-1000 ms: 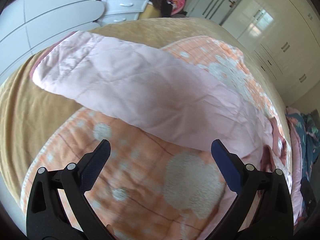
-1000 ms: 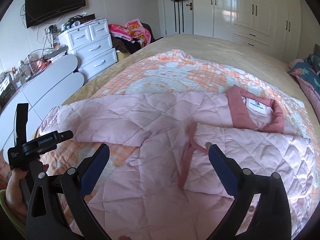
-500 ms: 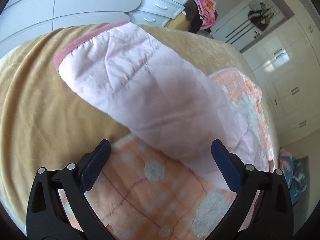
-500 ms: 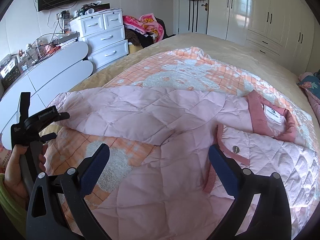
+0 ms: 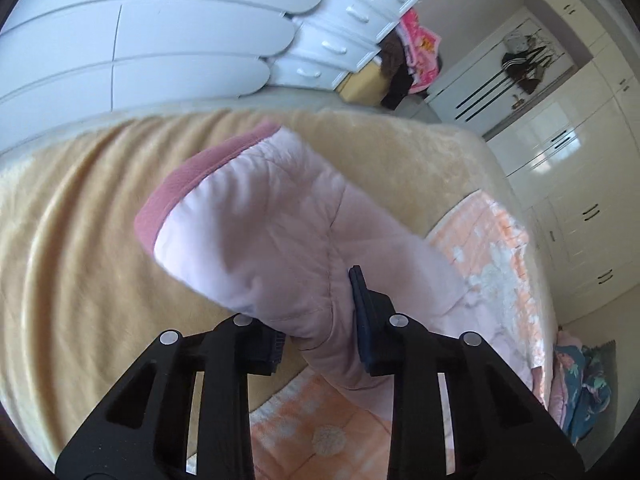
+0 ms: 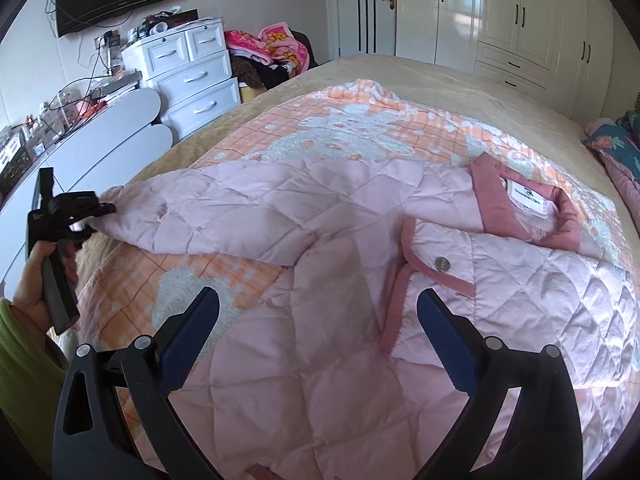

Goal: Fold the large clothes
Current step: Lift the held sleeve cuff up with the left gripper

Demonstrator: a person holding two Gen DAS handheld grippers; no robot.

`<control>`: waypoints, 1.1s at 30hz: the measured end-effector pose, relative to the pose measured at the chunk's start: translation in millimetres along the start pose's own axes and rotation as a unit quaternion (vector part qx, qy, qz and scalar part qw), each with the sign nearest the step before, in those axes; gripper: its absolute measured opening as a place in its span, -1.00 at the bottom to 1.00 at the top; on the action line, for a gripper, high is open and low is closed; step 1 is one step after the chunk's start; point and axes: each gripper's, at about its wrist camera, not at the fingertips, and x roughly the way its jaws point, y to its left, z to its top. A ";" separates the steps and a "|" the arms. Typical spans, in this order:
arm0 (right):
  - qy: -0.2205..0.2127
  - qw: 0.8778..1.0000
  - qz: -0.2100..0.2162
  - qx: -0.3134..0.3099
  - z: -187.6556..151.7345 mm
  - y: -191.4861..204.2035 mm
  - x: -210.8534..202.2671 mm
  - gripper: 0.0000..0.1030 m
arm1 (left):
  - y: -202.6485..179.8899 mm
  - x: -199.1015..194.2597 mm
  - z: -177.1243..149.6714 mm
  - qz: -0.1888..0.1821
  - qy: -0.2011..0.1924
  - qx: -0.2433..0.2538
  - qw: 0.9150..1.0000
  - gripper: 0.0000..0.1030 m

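The pink quilted jacket (image 6: 340,280) lies spread face-up on the orange blanket (image 6: 360,128), collar and both front panels unfolded, so the folding looks barely begun. The left gripper (image 5: 320,312) has just been closing and now pinches the sleeve (image 5: 280,240) near its cuff. The right gripper (image 6: 320,316) hovers over the body, jaws apart and empty
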 end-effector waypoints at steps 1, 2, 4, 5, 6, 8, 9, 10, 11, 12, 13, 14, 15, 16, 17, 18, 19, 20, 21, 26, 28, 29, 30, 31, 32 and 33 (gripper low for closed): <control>-0.002 1.000 -0.002 0.005 -0.6 -3.9 -4.8 0.91 | -2.0 -5.9 1.8 -0.007 -0.005 -0.001 1.000 -0.66; -0.004 1.000 -0.002 0.008 -0.9 -6.6 -8.7 0.91 | -6.0 -10.7 3.5 -0.014 -0.010 0.000 1.000 -0.67; -0.012 1.000 -0.005 0.018 -1.4 -13.7 -19.9 0.91 | -17.8 -23.4 5.2 -0.023 -0.021 0.014 0.999 -0.70; -0.016 1.000 -0.006 0.021 -1.6 -16.5 -25.5 0.91 | -25.7 -31.5 5.5 -0.027 -0.027 0.022 0.999 -0.70; -0.019 1.000 -0.007 0.023 -1.1 -18.5 -30.0 0.91 | -31.8 -38.9 5.4 -0.034 -0.032 0.029 0.999 -0.71; -0.027 0.999 -0.009 0.029 -2.0 -23.7 -41.2 0.91 | -47.8 -48.4 4.9 -0.044 -0.040 0.039 0.998 -0.73; -0.032 0.999 -0.010 0.033 -2.5 -26.4 -47.3 0.91 | -54.8 -57.2 4.9 -0.050 -0.046 0.044 0.997 -0.74; -0.036 0.999 -0.011 0.037 -2.9 -29.5 -53.3 0.91 | -62.0 -63.9 5.7 -0.056 -0.051 0.049 0.996 -0.74; -0.041 0.998 -0.012 0.042 -3.6 -32.4 -59.0 0.91 | -71.1 -65.4 5.4 -0.060 -0.054 0.053 0.995 -0.74; -0.045 0.998 -0.012 0.046 -4.2 -35.5 -63.6 0.91 | -78.4 -71.0 5.5 -0.064 -0.056 0.061 0.994 -0.76; -0.050 0.997 -0.012 0.050 -5.4 -39.5 -70.0 0.91 | -86.5 -76.6 5.0 -0.069 -0.058 0.069 0.994 -0.77; -0.053 0.997 -0.013 0.054 -5.9 -42.5 -74.1 0.91 | -93.6 -81.4 4.1 -0.073 -0.060 0.075 0.993 -0.78; -0.057 0.997 -0.014 0.058 -6.8 -45.7 -78.8 0.91 | -100.0 -84.4 2.7 -0.076 -0.061 0.082 0.992 -0.79; -0.060 0.996 -0.013 0.063 -8.5 -50.1 -84.5 0.91 | -108.3 -88.0 0.5 -0.079 -0.061 0.089 0.991 -0.79; -0.063 0.996 -0.014 0.065 -9.4 -52.6 -88.1 0.91 | -114.2 -90.8 -0.8 -0.081 -0.061 0.093 0.990 -0.80; -0.066 0.995 -0.016 0.067 -11.0 -56.0 -92.8 0.91 | -121.0 -95.0 -3.3 -0.085 -0.061 0.097 0.990 -0.80; -0.069 0.995 -0.019 0.071 -13.3 -60.8 -98.3 0.91 | -126.3 -97.4 -6.2 -0.089 -0.061 0.101 0.989 -0.80; -0.072 0.994 -0.020 0.075 -15.6 -65.4 -102.8 0.91 | -133.0 -100.4 -10.1 -0.092 -0.060 0.106 0.988 -0.80; -0.074 0.994 -0.019 0.081 -17.2 -69.4 -106.0 0.91 | -138.9 -102.2 -13.4 -0.095 -0.057 0.111 0.988 -0.81; -0.087 0.990 -0.018 0.114 -26.7 -92.1 -128.0 0.91 | -168.9 -109.9 -30.7 -0.111 -0.050 0.136 0.983 -0.85; -0.091 0.988 -0.020 0.120 -30.2 -100.2 -134.9 0.91 | -178.8 -113.8 -40.2 -0.116 -0.049 0.148 0.981 -0.87; -0.093 0.988 -0.021 0.124 -32.2 -103.8 -137.7 0.91 | -184.4 -115.2 -43.8 -0.118 -0.050 0.155 0.980 -0.87; -0.094 0.987 -0.022 0.128 -34.6 -107.2 -140.7 0.91 | -190.2 -116.7 -47.1 -0.120 -0.051 0.161 0.978 -0.88; -0.096 0.986 -0.023 0.134 -37.3 -112.2 -143.8 0.91 | -197.6 -118.7 -51.4 -0.124 -0.051 0.170 0.976 -0.89; -0.097 0.985 -0.025 0.139 -39.2 -115.7 -146.0 0.91 | -204.0 -121.5 -56.2 -0.126 -0.052 0.177 0.975 -0.89; -0.099 0.984 -0.026 0.144 -41.6 -120.2 -148.8 0.91 | -209.9 -123.9 -60.8 -0.129 -0.051 0.183 0.973 -0.90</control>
